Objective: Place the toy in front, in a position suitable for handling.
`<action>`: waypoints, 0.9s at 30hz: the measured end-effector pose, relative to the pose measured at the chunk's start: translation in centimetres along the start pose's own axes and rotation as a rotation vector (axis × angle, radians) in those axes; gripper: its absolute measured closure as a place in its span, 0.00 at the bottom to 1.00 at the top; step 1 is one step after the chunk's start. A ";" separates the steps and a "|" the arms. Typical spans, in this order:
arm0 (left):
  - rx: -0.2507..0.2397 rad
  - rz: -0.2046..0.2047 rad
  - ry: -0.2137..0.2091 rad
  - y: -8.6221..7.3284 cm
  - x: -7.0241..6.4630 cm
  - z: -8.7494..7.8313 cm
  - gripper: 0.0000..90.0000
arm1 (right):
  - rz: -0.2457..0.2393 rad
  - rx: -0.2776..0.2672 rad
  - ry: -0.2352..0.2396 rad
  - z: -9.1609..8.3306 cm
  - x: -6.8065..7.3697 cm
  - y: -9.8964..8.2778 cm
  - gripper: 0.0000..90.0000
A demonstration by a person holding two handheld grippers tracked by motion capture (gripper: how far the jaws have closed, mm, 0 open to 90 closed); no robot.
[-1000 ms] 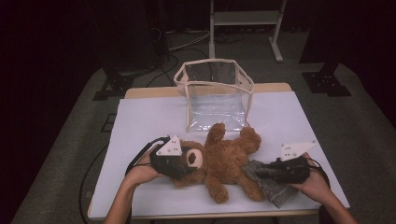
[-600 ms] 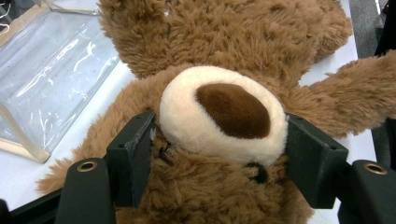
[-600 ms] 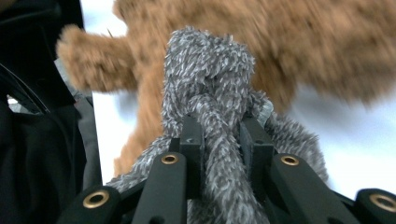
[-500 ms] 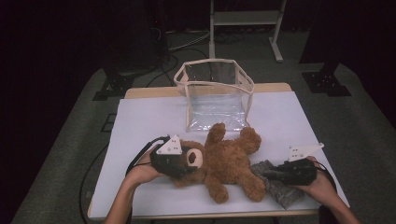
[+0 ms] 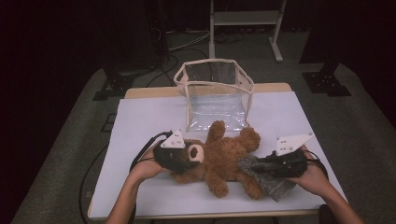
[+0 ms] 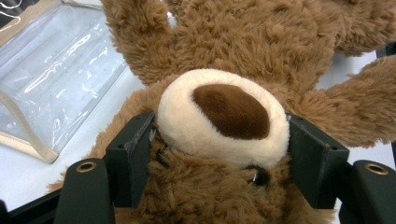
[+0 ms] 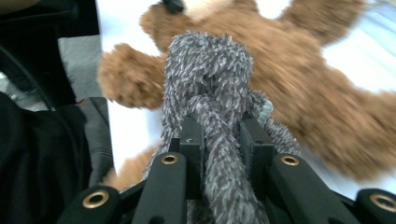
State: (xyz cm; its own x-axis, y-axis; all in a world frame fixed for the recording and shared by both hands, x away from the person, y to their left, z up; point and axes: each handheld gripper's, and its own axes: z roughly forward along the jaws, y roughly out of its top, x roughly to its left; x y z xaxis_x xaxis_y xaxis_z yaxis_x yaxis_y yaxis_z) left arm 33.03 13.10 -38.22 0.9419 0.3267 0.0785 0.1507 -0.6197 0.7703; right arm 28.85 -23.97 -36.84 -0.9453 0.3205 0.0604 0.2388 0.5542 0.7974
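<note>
Pinning the head: the left gripper (image 5: 180,157) had its jaws about half closed on the teddy bear's (image 5: 224,158) head, one pad on each side of the muzzle, seemingly to hold the toy steady while the other hand worked at its legs.
Left gripper close-up: in the left gripper view the cream muzzle (image 6: 223,116) with its dark brown nose sat between the two black jaws, fur bulging against both pads.
Grey cloth: the right gripper (image 5: 266,164) had its jaws nearly shut on a shaggy grey cloth (image 5: 268,179), which looked like a small garment; it was bunched at the bear's lower leg, probably being drawn onto or off it.
Right gripper close-up: in the right gripper view the grey cloth (image 7: 210,102) rose as a twisted wad from between the jaws, with the bear blurred behind it.
Bear's place: it lay on its back in the lower middle of the high view, on the white bench (image 5: 140,121), head toward the left, legs toward the lower right.
Bear's look: long golden-brown plush, stubby limbs spread out, soft and easily squashed.
Clear bag: a transparent box-shaped bag (image 5: 215,95) with cream edging stood open just above the bear, likely meant to receive it.
</note>
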 end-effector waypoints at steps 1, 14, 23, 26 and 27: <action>-0.001 -0.001 0.003 0.0 0.0 0.0 0.33 | -0.012 0.009 0.011 0.5 0.3 0.3 0.82; -0.015 -0.034 0.009 -0.1 0.1 0.0 0.33 | 0.020 0.048 -0.001 0.5 1.6 -3.5 0.82; 0.001 -0.005 0.014 0.2 -0.5 0.1 0.33 | -0.021 0.036 -0.011 0.5 1.6 -1.3 0.82; 0.003 0.006 0.011 0.2 -0.7 0.1 0.33 | -0.069 0.033 0.004 2.0 1.4 0.7 0.82; 0.007 0.009 0.011 0.2 -0.7 0.1 0.33 | -0.085 0.033 0.008 2.6 1.3 1.3 0.82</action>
State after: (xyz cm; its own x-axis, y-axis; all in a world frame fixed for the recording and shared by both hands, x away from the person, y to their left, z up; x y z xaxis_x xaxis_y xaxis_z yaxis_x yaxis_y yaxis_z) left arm 32.43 12.65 -38.15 0.9399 0.3288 0.0920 0.1445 -0.6272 0.7653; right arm 28.52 -20.83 -37.27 -0.9641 0.2654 -0.0018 0.1649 0.6045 0.7793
